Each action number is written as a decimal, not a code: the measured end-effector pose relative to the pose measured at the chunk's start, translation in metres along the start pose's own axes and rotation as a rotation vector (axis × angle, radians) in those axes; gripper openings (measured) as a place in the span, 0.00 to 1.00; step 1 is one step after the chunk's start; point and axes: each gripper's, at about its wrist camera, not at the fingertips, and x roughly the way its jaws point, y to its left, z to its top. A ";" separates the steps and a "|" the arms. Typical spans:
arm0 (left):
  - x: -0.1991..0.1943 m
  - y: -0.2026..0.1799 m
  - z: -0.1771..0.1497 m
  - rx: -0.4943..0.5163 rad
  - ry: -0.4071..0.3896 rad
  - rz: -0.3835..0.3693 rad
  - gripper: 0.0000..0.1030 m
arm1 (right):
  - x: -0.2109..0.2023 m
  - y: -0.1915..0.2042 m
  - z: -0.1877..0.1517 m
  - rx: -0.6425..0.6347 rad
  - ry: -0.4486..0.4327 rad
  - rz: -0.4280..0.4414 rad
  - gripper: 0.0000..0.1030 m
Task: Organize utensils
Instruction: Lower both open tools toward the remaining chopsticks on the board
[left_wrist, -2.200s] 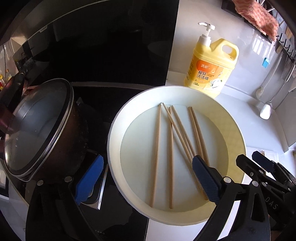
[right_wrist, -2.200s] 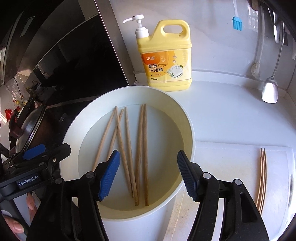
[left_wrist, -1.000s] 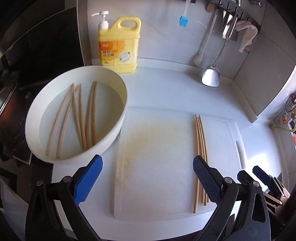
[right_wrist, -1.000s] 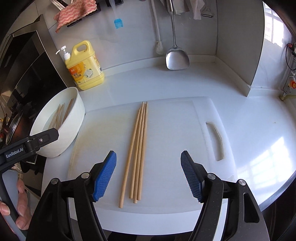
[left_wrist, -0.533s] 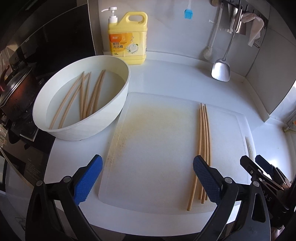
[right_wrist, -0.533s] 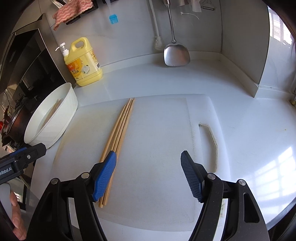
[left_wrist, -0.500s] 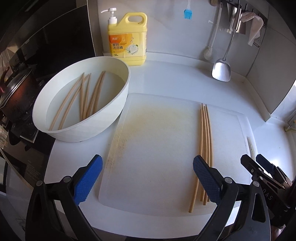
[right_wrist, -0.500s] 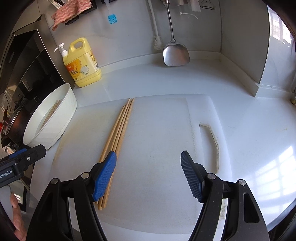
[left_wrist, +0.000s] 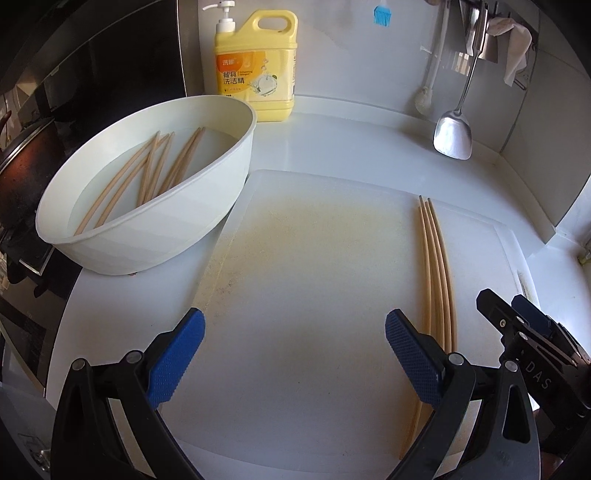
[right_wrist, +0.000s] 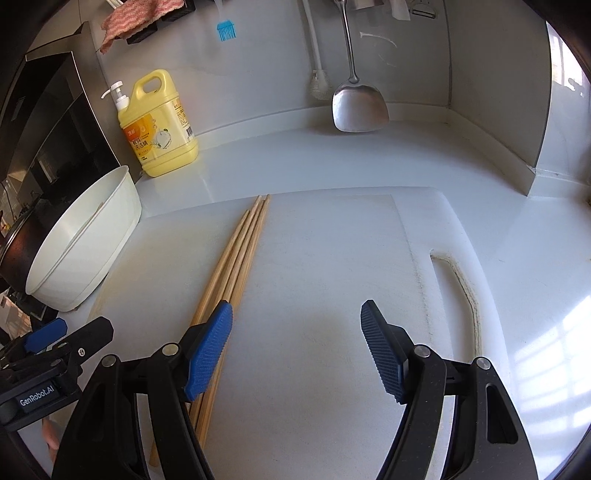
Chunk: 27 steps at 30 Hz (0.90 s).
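Several wooden chopsticks (left_wrist: 436, 266) lie side by side on the right part of a white cutting board (left_wrist: 314, 280); they also show in the right wrist view (right_wrist: 236, 258). More chopsticks (left_wrist: 155, 173) lie in water inside a white basin (left_wrist: 155, 236) left of the board. My left gripper (left_wrist: 295, 354) is open and empty above the board's near part. My right gripper (right_wrist: 295, 347) is open and empty, its left finger over the lower ends of the chopsticks on the board (right_wrist: 332, 295).
A yellow dish soap bottle (left_wrist: 255, 66) stands at the back wall. A steel spatula (left_wrist: 453, 136), a white brush (left_wrist: 424, 99) and a blue brush (left_wrist: 382, 15) hang on the wall. A dark pot (left_wrist: 18, 173) sits on the stove left of the basin (right_wrist: 85, 254).
Both grippers have swung from over the basin to over the cutting board and have held nearly still for the last half second. Both stay open and empty.
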 end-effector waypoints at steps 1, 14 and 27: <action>0.000 0.000 0.000 -0.002 -0.005 -0.004 0.94 | 0.001 0.002 0.000 -0.004 0.002 0.002 0.67; 0.000 0.003 -0.002 -0.012 -0.007 -0.006 0.94 | 0.011 0.014 -0.004 -0.054 0.037 -0.020 0.67; 0.001 -0.005 -0.003 -0.001 -0.002 -0.015 0.94 | 0.007 0.026 -0.007 -0.183 0.016 -0.133 0.67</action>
